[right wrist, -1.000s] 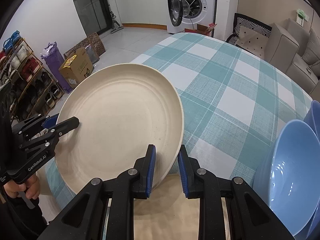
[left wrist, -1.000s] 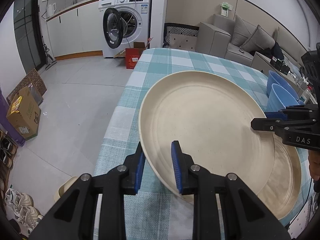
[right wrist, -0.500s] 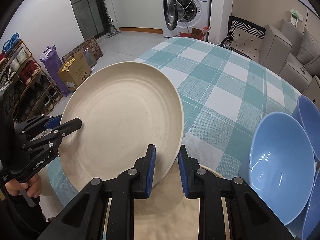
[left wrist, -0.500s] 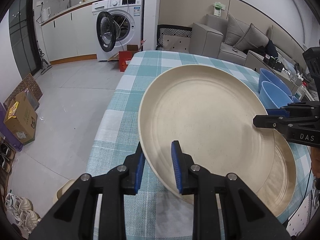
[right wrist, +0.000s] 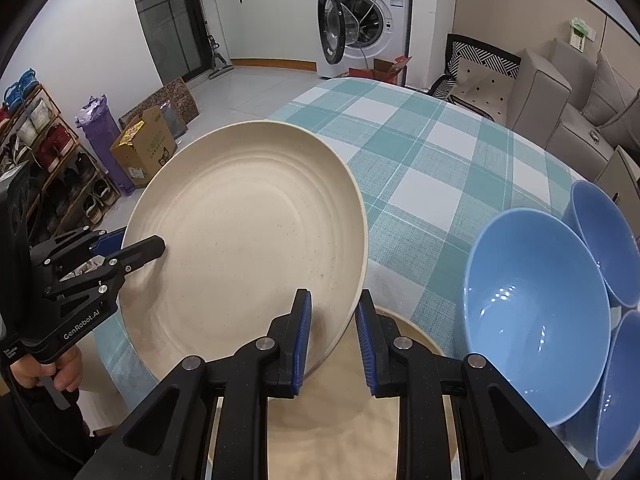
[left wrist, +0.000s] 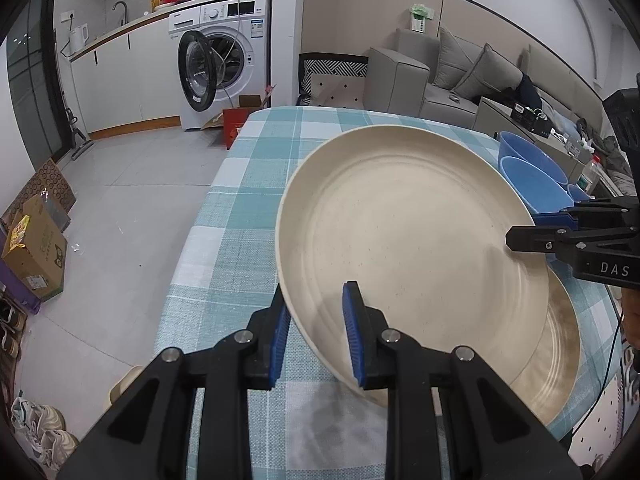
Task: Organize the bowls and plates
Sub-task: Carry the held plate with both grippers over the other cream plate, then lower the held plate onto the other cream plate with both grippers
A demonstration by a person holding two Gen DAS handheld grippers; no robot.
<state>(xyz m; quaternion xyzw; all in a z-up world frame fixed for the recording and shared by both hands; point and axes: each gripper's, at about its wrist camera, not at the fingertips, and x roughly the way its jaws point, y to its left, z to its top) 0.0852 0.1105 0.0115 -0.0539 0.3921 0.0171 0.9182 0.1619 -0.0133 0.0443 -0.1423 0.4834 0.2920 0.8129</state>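
A large cream plate [left wrist: 408, 240] hangs tilted above the checked table, held at two opposite rims. My left gripper [left wrist: 316, 300] is shut on its near-left rim, and in the right wrist view that gripper [right wrist: 136, 240] pinches the plate's left edge. My right gripper [right wrist: 332, 300] is shut on the plate [right wrist: 248, 232] at its lower right rim; in the left wrist view the right gripper [left wrist: 524, 228] appears at the right. A second cream plate [left wrist: 556, 360] lies on the table under the held one, partly hidden [right wrist: 328, 440].
Three blue bowls [right wrist: 532, 320] stand close together at the table's right side, also in the left wrist view [left wrist: 532, 184]. The teal checked tablecloth [left wrist: 240, 208] stretches away to the far edge. Beyond lie the floor, a washing machine [left wrist: 224, 56], boxes and a sofa.
Both grippers have carried the held plate a little up and back from the far table. The blue bowls have come further into the right wrist view. The grips are unchanged.
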